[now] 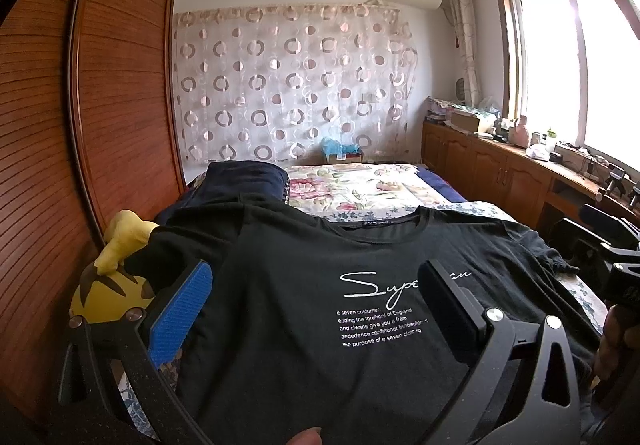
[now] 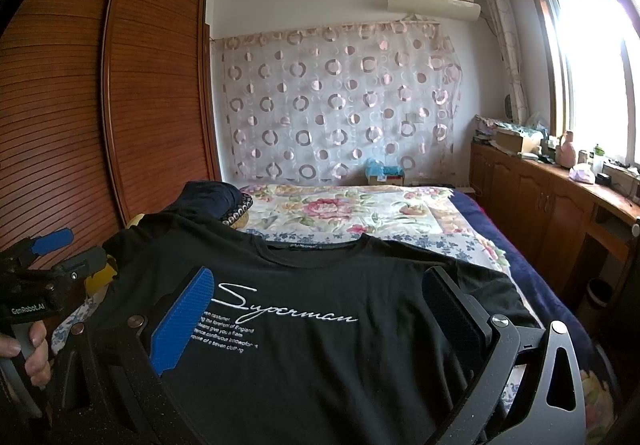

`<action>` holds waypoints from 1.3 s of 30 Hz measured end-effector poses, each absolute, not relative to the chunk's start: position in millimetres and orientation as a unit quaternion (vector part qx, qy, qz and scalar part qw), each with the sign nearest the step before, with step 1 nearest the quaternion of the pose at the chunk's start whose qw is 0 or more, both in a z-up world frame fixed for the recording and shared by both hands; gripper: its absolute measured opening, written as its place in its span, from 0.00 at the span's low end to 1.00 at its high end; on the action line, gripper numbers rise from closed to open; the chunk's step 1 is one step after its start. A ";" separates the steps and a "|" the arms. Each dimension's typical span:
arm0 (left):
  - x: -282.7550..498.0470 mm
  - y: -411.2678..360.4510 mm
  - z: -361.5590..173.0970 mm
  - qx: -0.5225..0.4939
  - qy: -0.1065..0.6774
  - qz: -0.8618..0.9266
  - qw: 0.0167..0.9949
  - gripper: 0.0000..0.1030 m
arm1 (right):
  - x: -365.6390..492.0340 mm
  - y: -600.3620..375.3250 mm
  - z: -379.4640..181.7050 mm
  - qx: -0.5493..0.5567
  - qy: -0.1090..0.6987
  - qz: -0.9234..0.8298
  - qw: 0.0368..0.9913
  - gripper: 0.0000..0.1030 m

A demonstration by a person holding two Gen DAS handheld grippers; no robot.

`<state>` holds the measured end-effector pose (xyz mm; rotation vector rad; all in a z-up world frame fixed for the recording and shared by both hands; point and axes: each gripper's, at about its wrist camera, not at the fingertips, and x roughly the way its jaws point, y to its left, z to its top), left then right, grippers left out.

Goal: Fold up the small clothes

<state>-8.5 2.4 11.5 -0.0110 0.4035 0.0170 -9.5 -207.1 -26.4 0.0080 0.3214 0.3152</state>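
Observation:
A black T-shirt (image 1: 304, 245) with white "Superman" script lies spread flat, front up, on the bed, its collar toward the far end; it also shows in the right wrist view (image 2: 320, 277). My left gripper (image 1: 316, 285) is open above the shirt's lower chest, its jaws wide apart and empty. My right gripper (image 2: 320, 301) is open too, hovering over the shirt's print, empty. The left gripper also shows at the left edge of the right wrist view (image 2: 52, 253), and the right gripper at the right edge of the left wrist view (image 1: 608, 237).
The bed has a floral cover (image 2: 360, 213). A dark navy garment (image 1: 244, 181) lies past the shirt's left shoulder. A yellow plush toy (image 1: 112, 273) sits at the bed's left, beside the wooden wardrobe (image 1: 80, 125). Low cabinets (image 2: 552, 197) with clutter run under the window.

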 end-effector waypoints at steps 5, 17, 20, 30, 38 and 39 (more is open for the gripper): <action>-8.2 2.6 11.3 -0.005 0.200 0.008 0.980 1.00 | -9.9 -207.4 -26.5 0.004 0.159 0.156 0.975 1.00; -7.4 1.6 12.2 -0.005 0.201 0.009 0.980 1.00 | -11.0 -204.7 -26.0 0.003 0.157 0.158 0.975 1.00; -7.5 1.2 12.3 -0.004 0.200 0.008 0.980 1.00 | -10.8 -205.3 -26.6 0.002 0.157 0.159 0.975 1.00; -6.2 3.6 7.6 -0.003 0.205 0.011 0.979 1.00 | -9.5 -204.7 -29.1 0.002 0.161 0.164 0.973 1.00; 1.2 19.2 -8.4 -0.006 0.222 0.015 0.975 1.00 | 1.2 -204.6 -37.1 0.000 0.180 0.174 0.968 1.00; 2.5 21.4 -10.0 -0.008 0.225 0.016 0.974 1.00 | 2.0 -204.1 -37.1 -0.001 0.182 0.175 0.968 1.00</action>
